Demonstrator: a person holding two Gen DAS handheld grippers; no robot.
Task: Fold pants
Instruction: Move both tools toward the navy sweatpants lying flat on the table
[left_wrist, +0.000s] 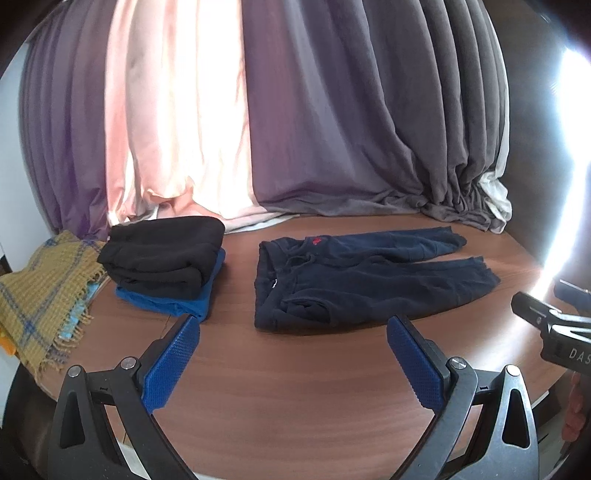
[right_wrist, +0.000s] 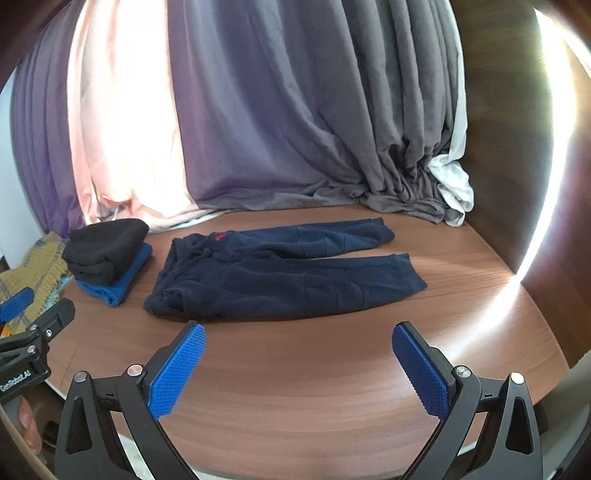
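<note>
From the left wrist view, the navy pants (left_wrist: 354, 280) lie spread flat on the wooden worktop (left_wrist: 295, 387), waistband toward the left and both legs running off to the right, slightly apart at the cuffs. The left gripper (left_wrist: 293, 328) hovers over bare wood just short of the waistband, its blue fingers (left_wrist: 173, 362) spread wide and holding nothing. To the left of the pants sits a folded black garment (left_wrist: 162, 254) stacked on a folded blue garment (left_wrist: 170, 299), with a mustard plaid blanket (left_wrist: 44, 291) beyond them at the worktop's edge. Grey and pink curtains (left_wrist: 332, 110) hang behind.

From the right wrist view, the pants (right_wrist: 280, 273) show the same layout, the near leg closest to the camera and its cuff to the right. The right gripper (right_wrist: 299, 332) waits over the worktop (right_wrist: 295, 406) near the middle of that near leg, fingers (right_wrist: 421, 365) spread apart and empty. The left gripper (right_wrist: 33, 332) shows at the left edge, apart from the cloth.

Folding looks not yet begun. A good first fold probably brings one leg over the other: pinch the near edge at the waistband with the left and near the cuff with the right, lift only enough to clear, carry both ends across together, and keep the cloth taut so the leg lands lined up without creases
</note>
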